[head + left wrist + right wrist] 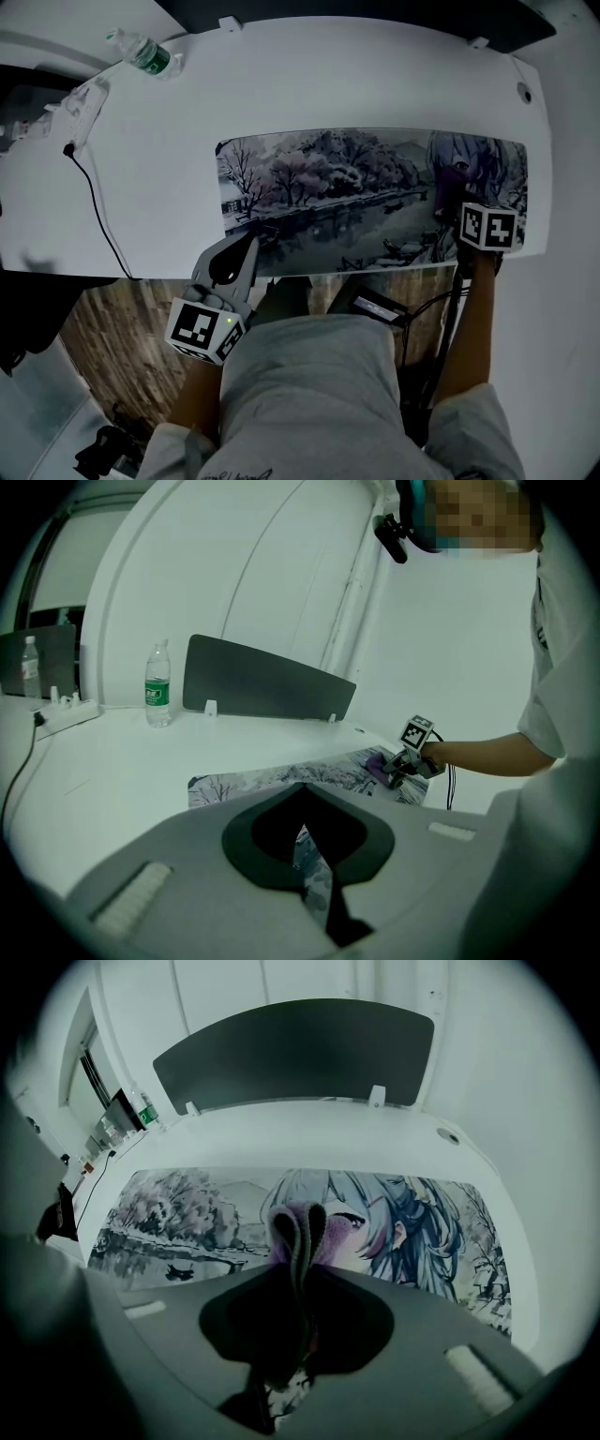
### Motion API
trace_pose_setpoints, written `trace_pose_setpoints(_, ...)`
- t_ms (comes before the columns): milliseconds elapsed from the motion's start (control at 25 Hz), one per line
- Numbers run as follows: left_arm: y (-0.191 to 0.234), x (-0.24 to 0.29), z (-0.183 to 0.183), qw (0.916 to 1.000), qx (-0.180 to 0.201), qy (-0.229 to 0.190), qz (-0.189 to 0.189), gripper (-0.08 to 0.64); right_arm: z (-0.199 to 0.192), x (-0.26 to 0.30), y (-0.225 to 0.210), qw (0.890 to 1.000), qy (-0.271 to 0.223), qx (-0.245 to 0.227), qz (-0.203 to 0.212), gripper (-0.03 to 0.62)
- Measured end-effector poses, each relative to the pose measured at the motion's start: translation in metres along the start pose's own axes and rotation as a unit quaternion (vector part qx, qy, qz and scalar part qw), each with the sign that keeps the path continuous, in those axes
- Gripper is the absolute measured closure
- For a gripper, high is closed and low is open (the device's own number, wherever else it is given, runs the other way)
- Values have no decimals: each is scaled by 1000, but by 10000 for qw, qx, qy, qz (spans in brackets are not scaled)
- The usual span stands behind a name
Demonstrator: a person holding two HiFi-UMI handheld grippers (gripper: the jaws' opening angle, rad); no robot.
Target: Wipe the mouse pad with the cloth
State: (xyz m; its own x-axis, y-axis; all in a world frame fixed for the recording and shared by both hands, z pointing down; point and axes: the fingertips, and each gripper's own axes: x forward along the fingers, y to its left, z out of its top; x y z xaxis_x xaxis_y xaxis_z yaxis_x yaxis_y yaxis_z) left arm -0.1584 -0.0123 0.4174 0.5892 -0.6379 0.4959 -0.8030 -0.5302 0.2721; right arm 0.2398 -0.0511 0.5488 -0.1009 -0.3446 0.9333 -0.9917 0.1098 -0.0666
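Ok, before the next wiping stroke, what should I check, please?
1. Cloth clamped in the right gripper fingers: ok.
2. Cloth over the mouse pad, at its right part: ok.
3. Cloth pressing on the pad surface: cannot tell.
4. Left gripper at the pad's near left corner, fingers together; holding the pad down: cannot tell.
5. Bottle and cable off the pad: ok.

Nothing readable tbh. Clear plastic water bottle (pixel 142 53) at 11 o'clock on the white desk (pixel 356 84) has a green label, print too tiny. Left gripper (pixel 249 242) and right gripper (pixel 450 212) cubes: just black-and-white square patterns.
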Motion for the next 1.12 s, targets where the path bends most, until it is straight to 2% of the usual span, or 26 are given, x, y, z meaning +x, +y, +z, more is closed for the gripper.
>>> trace_pose_setpoints(680,73,-62,-11,9998,-4,-155,141,543,11,11,89,9999,19,-165,-6,514)
trace_pose_setpoints(1120,90,-79,-15,9997,-36,-235,91,543,20,20,174,9983,35,-478,324,514)
